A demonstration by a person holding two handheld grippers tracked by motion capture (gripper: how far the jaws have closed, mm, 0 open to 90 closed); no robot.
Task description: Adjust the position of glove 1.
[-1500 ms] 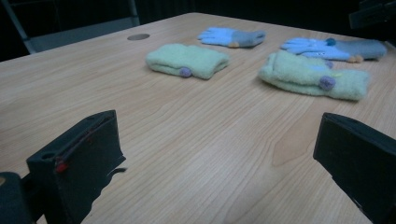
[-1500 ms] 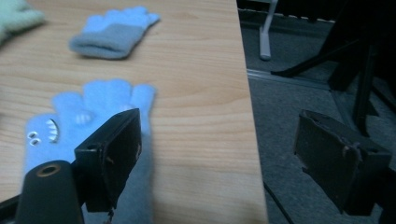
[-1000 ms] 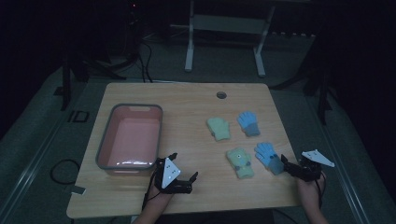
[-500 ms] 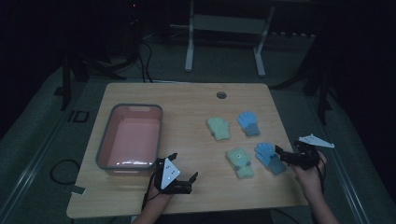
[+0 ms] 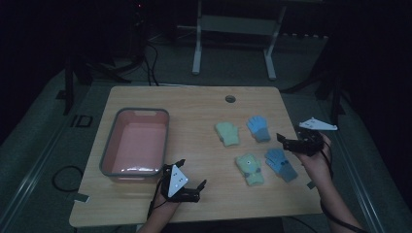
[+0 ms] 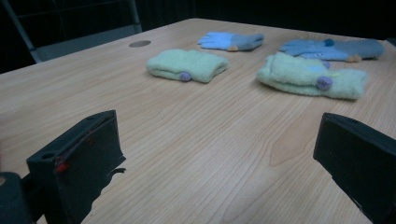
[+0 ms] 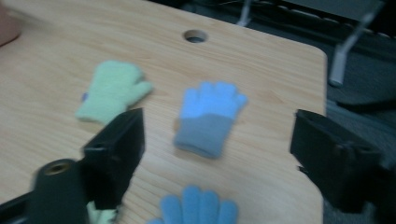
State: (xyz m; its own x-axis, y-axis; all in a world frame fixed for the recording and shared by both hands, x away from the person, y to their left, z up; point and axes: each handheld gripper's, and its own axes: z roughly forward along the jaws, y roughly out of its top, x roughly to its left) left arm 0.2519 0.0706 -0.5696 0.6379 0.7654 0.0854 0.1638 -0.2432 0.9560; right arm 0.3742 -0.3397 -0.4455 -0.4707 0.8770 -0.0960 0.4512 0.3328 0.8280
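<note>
Two pale green mittens [image 5: 227, 132] [image 5: 249, 168] and two blue gloves [image 5: 259, 127] [image 5: 281, 164] lie flat on the right half of the wooden table [image 5: 194, 111]. My right gripper [image 5: 284, 143] is open and hovers at the table's right edge, just right of the gloves. In the right gripper view, the far blue glove [image 7: 210, 116] lies between and beyond the jaws, with a green mitten [image 7: 112, 91] to its left. My left gripper [image 5: 192, 173] rests open near the front edge, holding nothing. The left gripper view looks across bare wood at a mitten [image 6: 189, 65].
A pink basin with a grey rim [image 5: 109, 145] stands empty on the left of the table, just beyond my left gripper. A round cable hole [image 5: 230, 99] sits near the far edge. Behind the table are metal stand legs [image 5: 197, 48] and floor cables.
My right gripper has lifted and moved farther up the table, from beside the near blue glove towards the far one. The left gripper has stayed put.
</note>
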